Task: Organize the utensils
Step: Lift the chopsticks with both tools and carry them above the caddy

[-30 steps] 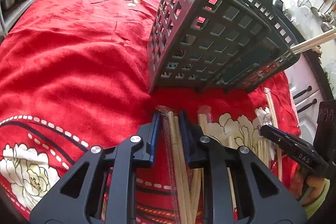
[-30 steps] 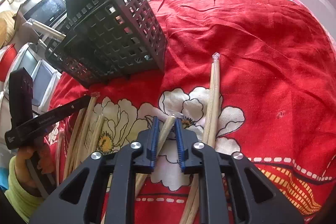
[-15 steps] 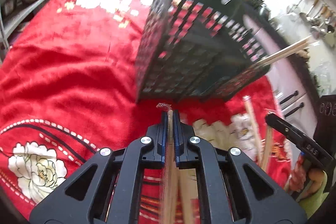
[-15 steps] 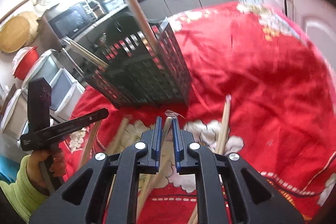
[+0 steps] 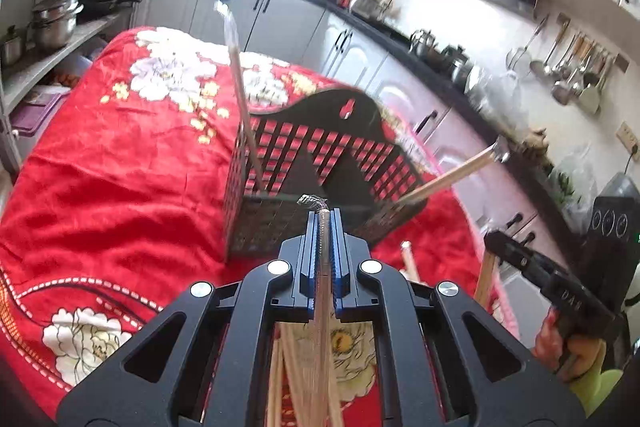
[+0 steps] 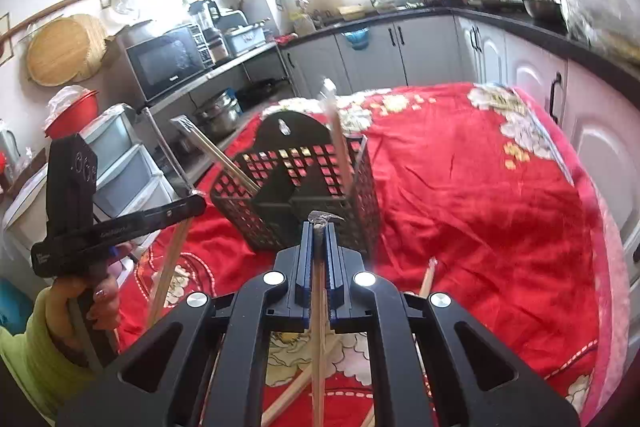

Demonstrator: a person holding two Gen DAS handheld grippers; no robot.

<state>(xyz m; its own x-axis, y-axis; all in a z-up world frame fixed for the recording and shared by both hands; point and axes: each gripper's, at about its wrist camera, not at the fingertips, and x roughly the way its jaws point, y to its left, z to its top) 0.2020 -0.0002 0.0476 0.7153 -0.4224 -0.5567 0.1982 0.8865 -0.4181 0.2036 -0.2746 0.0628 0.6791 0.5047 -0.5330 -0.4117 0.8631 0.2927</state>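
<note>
I am looking into a kitchen with grey cabinets and a dark counter, and under my grippers a table draped in a plush red cloth [image 5: 120, 163] printed with white and yellow flowers. On it stands a dark plastic utensil basket [image 5: 316, 171], its walls a grid of square holes, its back rising to a rounded tab with a hanging hole. Two wrapped chopstick pairs already stand in it, one upright at the left corner [image 5: 240, 87] and one leaning out over the right side [image 5: 452, 177].

My left gripper [image 5: 325, 227] has its blue ribbed pads pressed together on a pale wooden chopstick pair in a clear crinkled sleeve [image 5: 322, 267]; the sleeve's twisted tip pokes out just past the fingertips, right before the basket's near wall. My right gripper [image 6: 319, 231] is likewise pinched on a thin wooden chopstick pair [image 6: 318, 307], whose wrapped tip sits at the fingertips in front of the basket; its jaws have just been closing on it.

More loose chopsticks [image 6: 298, 387] lie crossed on the cloth beneath both grippers.
</note>
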